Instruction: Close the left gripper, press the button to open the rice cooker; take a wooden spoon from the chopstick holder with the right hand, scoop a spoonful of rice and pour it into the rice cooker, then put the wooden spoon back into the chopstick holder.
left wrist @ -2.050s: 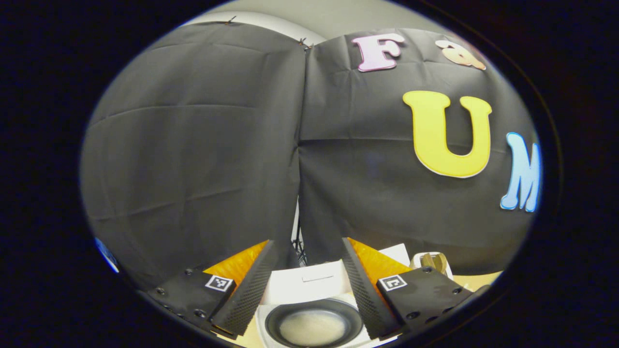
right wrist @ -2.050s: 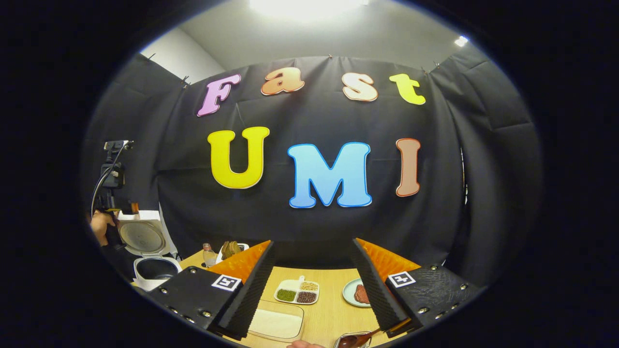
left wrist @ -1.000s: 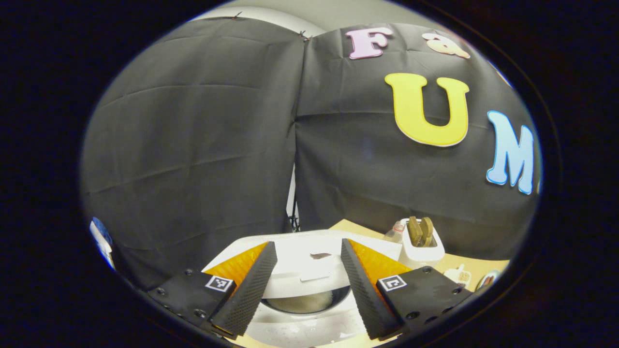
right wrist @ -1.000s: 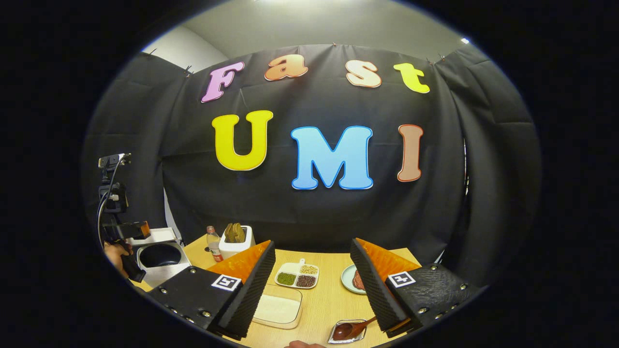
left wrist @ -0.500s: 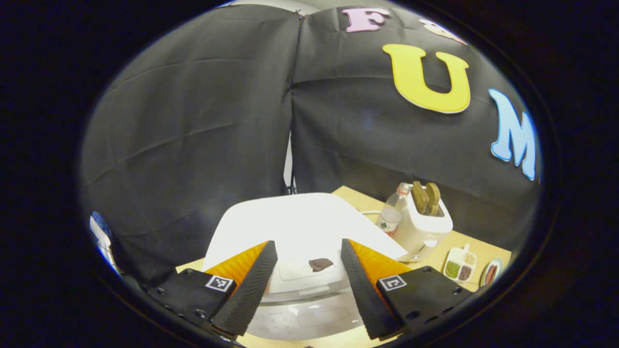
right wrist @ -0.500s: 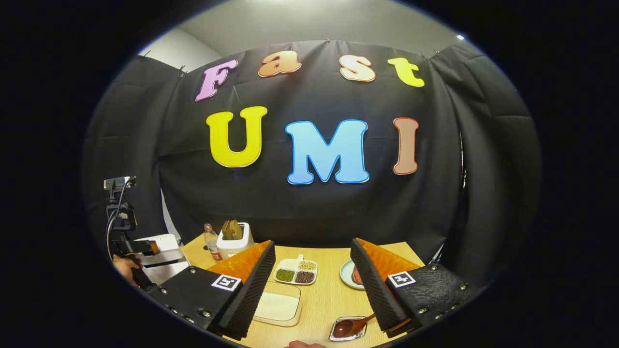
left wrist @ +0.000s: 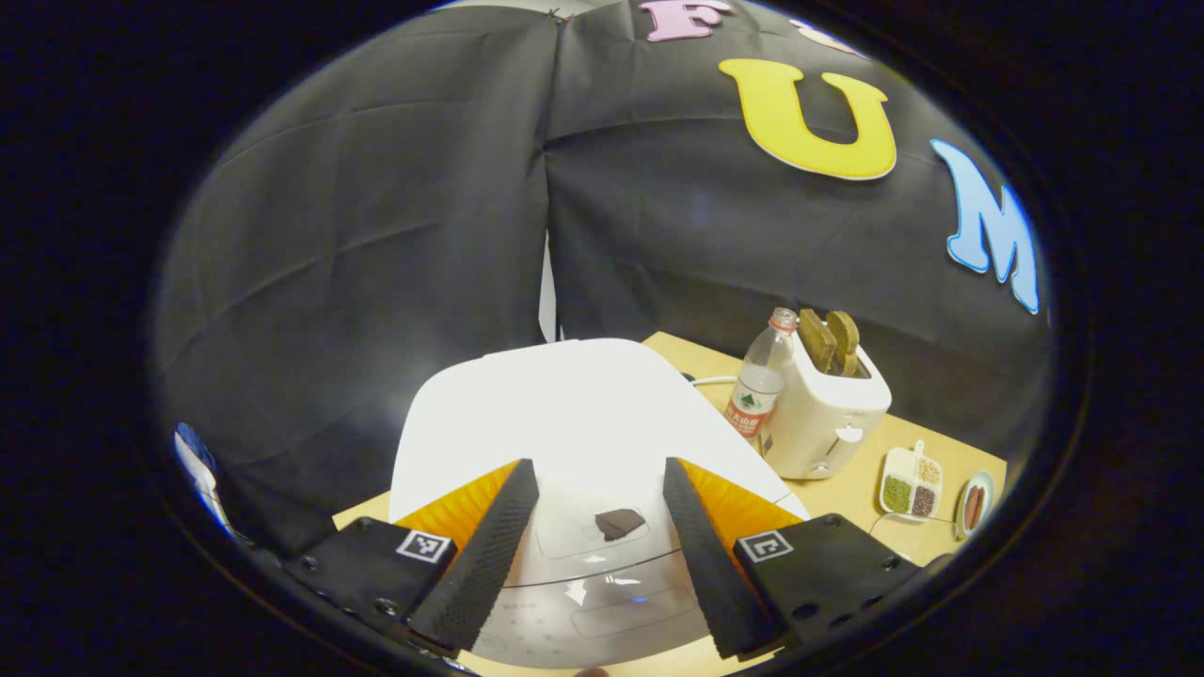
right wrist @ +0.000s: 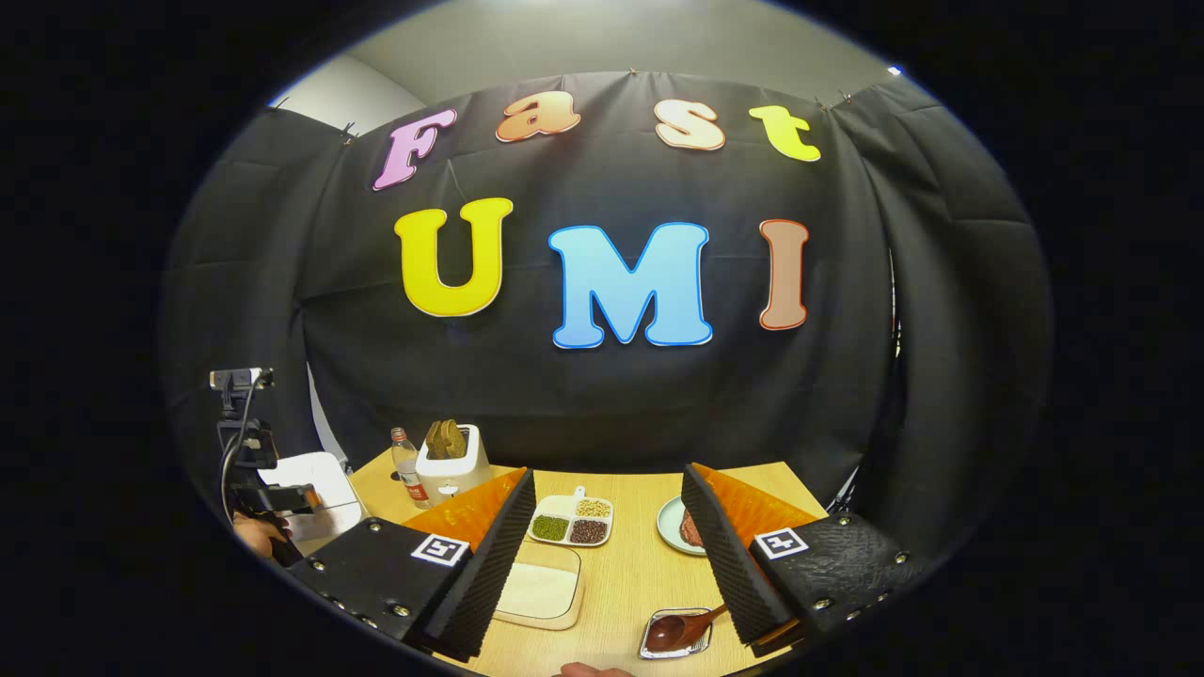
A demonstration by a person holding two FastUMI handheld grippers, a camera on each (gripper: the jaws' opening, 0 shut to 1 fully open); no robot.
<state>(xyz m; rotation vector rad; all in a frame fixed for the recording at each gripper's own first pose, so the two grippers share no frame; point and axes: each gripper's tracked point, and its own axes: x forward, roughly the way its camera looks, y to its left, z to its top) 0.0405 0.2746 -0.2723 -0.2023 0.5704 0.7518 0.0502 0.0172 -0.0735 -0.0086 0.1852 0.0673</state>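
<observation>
Left gripper view first: your left gripper (left wrist: 591,555) hangs over the white rice cooker (left wrist: 564,423), fingers spread wide with nothing between them. The cooker's lid is down, its glossy front panel sits right under the fingertips, and a small dark patch (left wrist: 619,522) lies on the lid between them. To the cooker's right you have a plastic bottle (left wrist: 758,385) just beside a white chopstick holder (left wrist: 826,414) with wooden handles (left wrist: 830,338) sticking up out of it. Farther right lie a divided dish of beans (left wrist: 909,470) and a plate (left wrist: 974,503) at the table's edge.

Right gripper view: at far left you can see the other gripper and your hand (right wrist: 256,532) at the cooker, close to the table's left edge. Your right gripper (right wrist: 602,574) is also spread and grips nothing. A shallow tray of rice (right wrist: 540,590) lies by its left finger, and a small dish with a spoon (right wrist: 679,632) lies by its right finger. The wooden table (right wrist: 632,574) between the fingers is open as far as the bean dish and the plate, and the holder stands well apart, back left by the cloth wall
</observation>
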